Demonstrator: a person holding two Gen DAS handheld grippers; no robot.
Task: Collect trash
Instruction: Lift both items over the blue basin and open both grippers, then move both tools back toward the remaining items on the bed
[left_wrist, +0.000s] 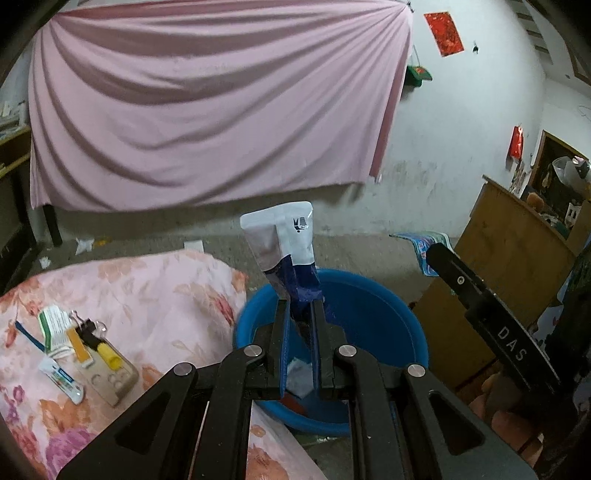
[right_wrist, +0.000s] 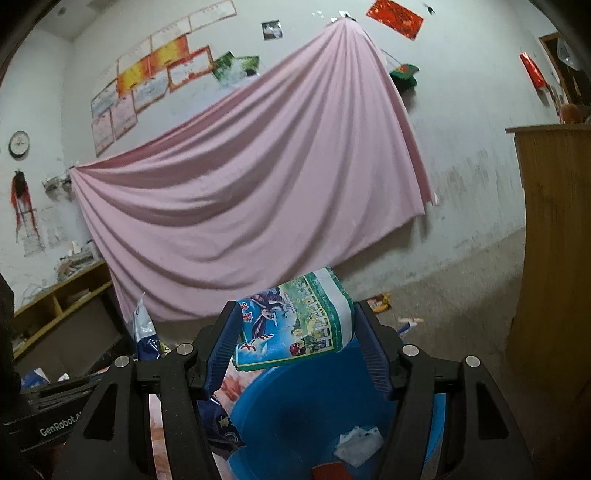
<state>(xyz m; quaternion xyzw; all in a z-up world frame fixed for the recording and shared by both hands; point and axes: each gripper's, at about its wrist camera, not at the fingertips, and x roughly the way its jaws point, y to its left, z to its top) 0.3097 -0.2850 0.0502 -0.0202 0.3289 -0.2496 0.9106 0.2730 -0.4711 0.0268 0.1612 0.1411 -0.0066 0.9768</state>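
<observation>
My left gripper (left_wrist: 299, 304) is shut on the lower end of a blue and white foil wrapper (left_wrist: 284, 236), which stands upright above the blue basin (left_wrist: 384, 306). My right gripper (right_wrist: 295, 308) is shut on a colourful blue-green printed packet (right_wrist: 295, 328), its pads pressing both sides, over the same basin (right_wrist: 288, 406). The packet (left_wrist: 424, 247) also shows at the right of the left wrist view. A crumpled white paper (right_wrist: 358, 445) and a red scrap (right_wrist: 328, 472) lie inside the basin.
A floral cloth (left_wrist: 129, 288) left of the basin carries a toothpaste tube (left_wrist: 64, 380), a toothbrush, a clip and a yellow marker. A wooden cabinet (left_wrist: 509, 258) stands to the right. A pink sheet (right_wrist: 258, 184) hangs on the wall. Litter (right_wrist: 380, 302) dots the floor.
</observation>
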